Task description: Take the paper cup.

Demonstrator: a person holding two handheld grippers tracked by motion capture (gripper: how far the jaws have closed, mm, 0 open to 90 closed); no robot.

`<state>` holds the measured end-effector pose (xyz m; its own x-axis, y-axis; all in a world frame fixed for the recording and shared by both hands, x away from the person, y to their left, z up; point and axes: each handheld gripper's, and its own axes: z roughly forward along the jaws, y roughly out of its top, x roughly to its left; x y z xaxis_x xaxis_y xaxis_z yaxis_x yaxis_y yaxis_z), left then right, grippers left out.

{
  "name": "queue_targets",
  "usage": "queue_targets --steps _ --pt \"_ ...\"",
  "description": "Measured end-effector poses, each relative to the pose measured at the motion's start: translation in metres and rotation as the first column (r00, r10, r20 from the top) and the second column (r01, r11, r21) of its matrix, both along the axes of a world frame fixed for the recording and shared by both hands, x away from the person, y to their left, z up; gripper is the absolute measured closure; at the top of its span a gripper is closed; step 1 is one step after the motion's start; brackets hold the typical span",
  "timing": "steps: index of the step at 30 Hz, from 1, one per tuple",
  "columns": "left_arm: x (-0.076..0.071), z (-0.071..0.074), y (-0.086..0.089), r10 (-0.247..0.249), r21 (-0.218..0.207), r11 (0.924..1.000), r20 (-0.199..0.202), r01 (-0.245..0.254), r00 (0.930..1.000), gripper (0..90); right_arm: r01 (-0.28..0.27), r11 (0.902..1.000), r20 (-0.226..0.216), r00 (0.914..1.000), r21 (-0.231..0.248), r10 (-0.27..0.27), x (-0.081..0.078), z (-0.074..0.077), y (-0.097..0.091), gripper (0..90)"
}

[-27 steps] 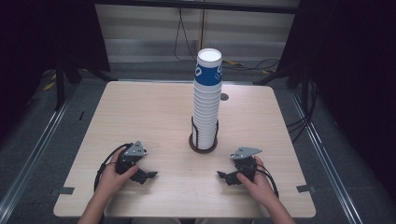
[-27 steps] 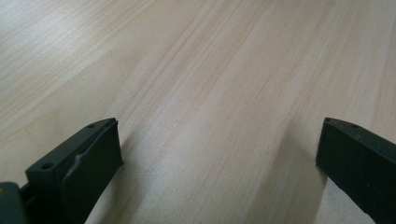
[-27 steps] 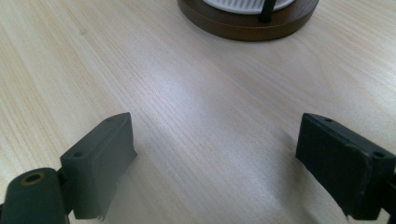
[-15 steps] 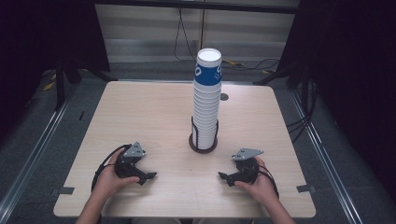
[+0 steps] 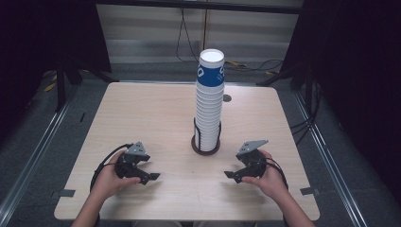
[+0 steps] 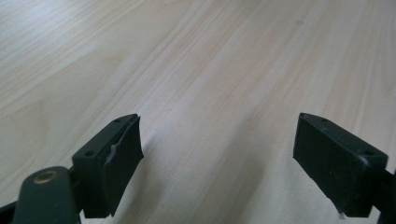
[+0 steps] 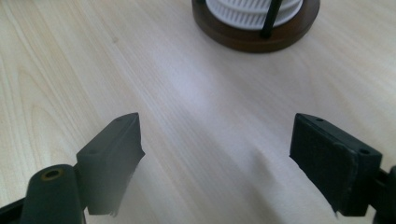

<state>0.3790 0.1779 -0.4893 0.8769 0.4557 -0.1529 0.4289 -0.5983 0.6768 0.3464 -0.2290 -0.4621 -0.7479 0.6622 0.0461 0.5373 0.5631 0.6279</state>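
The stack of cups point(image 5: 209, 101) stands upright in its round wooden holder point(image 5: 206, 145) at the bench point(image 5: 156, 109) centre, long axis vertical, open mouth up; the holder's black rods evidently keep it from toppling. The left gripper point(image 5: 147, 176) rests at 8 o'clock from it and the right gripper point(image 5: 231, 175) at 4 o'clock, each with jaws apart and nothing between, judged ready to approach.

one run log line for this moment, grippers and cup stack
left gripper: open, empty, low over table | right gripper: open, empty | paper cup stack: upright in holder, untouched
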Motion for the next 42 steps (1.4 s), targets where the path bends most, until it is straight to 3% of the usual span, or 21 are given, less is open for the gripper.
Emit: queue_targets --steps 8,9,12,15,18,19,21,29,36,42 --pt "0.004 0.022 -0.011 -0.018 -0.012 0.9998 -0.012 0.018 0.9998 15.5 -0.023 0.9983 -0.004 0.9997 0.054 0.023 0.009 0.026 0.001 16.4" --pt "0.007 0.03 -0.013 -0.02 -0.002 0.9998 -0.033 0.02 0.9993 15.5 -0.021 0.9972 -0.003 0.9998 0.072 0.021 0.011 0.034 0.001 16.4" --pt "0.011 0.035 -0.015 -0.021 -0.023 0.9995 -0.034 0.021 0.9992 15.6 -0.029 0.9974 0.016 0.9995 0.066 0.028 0.014 0.041 0.003 16.3" --pt "0.017 0.048 -0.018 -0.016 -0.002 0.9999 -0.016 0.016 0.9997 15.6 -0.045 0.9963 0.028 0.9987 0.073 0.043 0.018 0.055 0.004 16.3" --pt "0.019 0.053 -0.02 -0.018 -0.005 0.9998 -0.021 0.017 0.9996 15.6 -0.043 0.9972 0.041 0.9983 0.06 0.041 0.022 0.066 0.005 16.3" --pt "0.021 0.059 -0.022 -0.02 0.013 0.9997 -0.022 0.02 0.9996 15.6 -0.046 0.9971 0.049 0.9979 0.06 0.043 0.023 0.07 0.005 16.3" --pt "0.023 0.065 -0.023 -0.029 0.012 0.9995 -0.021 0.03 0.9994 15.6 -0.047 0.9958 0.045 0.998 0.079 0.044 0.026 0.076 0.005 16.4" --pt "0.029 0.088 -0.031 -0.05 0.013 0.9986 -0.023 0.05 0.9985 15.8 -0.067 0.9947 0.056 0.9965 0.077 0.063 0.035 0.098 0.008 16.3" --pt "0.035 0.104 -0.039 -0.044 0.006 0.999 -0.017 0.044 0.9989 15.8 -0.084 0.992 0.07 0.9945 0.094 0.077 0.042 0.118 0.01 15.7" --pt "0.046 0.118 -0.045 -0.051 0.014 0.9986 -0.009 0.051 0.9987 15.9 -0.11 0.9915 0.087 0.9908 0.069 0.104 0.046 0.133 0.014 14.7"
